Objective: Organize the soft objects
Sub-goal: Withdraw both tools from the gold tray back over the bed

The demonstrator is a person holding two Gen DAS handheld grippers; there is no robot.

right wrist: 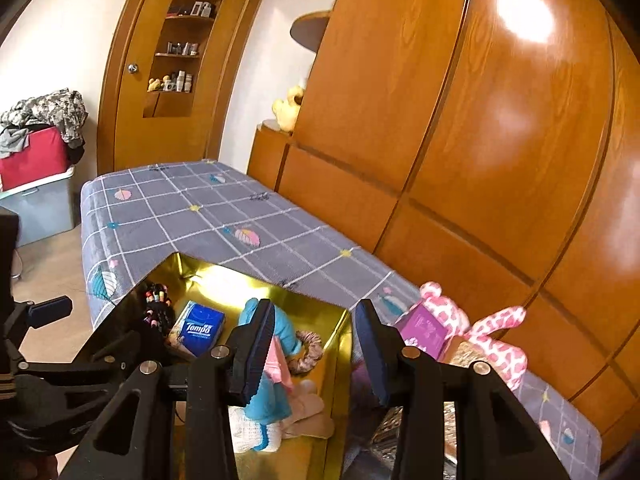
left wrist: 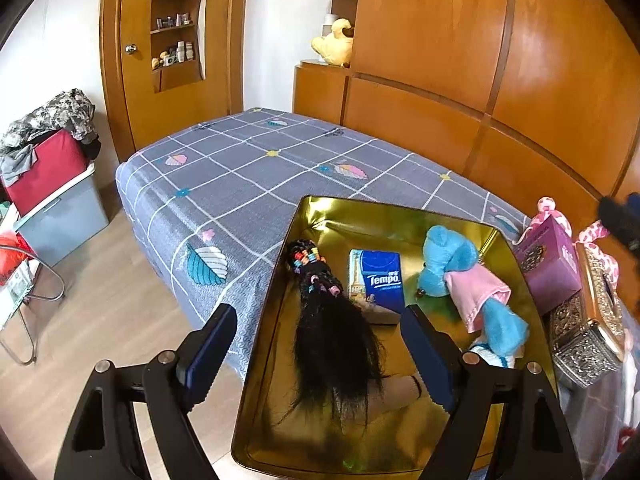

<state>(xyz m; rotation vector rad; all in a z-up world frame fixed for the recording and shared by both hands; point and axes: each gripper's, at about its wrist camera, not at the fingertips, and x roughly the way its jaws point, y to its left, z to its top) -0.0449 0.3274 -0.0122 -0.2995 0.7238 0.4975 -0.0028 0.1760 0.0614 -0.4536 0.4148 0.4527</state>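
Note:
A gold box [left wrist: 304, 216] sits on the bed's near end. In it lie a black wig with coloured beads [left wrist: 332, 328], a blue Tempo tissue pack [left wrist: 380, 280] and a blue plush in a pink dress [left wrist: 468, 280]. My left gripper [left wrist: 320, 344] is open and empty above the wig. My right gripper [right wrist: 312, 352] is open and empty above the box's right wall [right wrist: 340, 344], over the blue plush [right wrist: 276, 380]. A scrunchie [right wrist: 308, 352] lies in the box. A pink spotted plush [right wrist: 492, 336] lies right of the box, outside it.
A purple box [left wrist: 548, 268] and an ornate silver tissue box [left wrist: 588, 340] stand right of the gold box. The grey checked bed [left wrist: 248, 176] runs along the wooden wall panels [left wrist: 520, 80]. A grey bin with clothes [left wrist: 60, 208] and a folding chair [left wrist: 24, 304] stand on the left floor.

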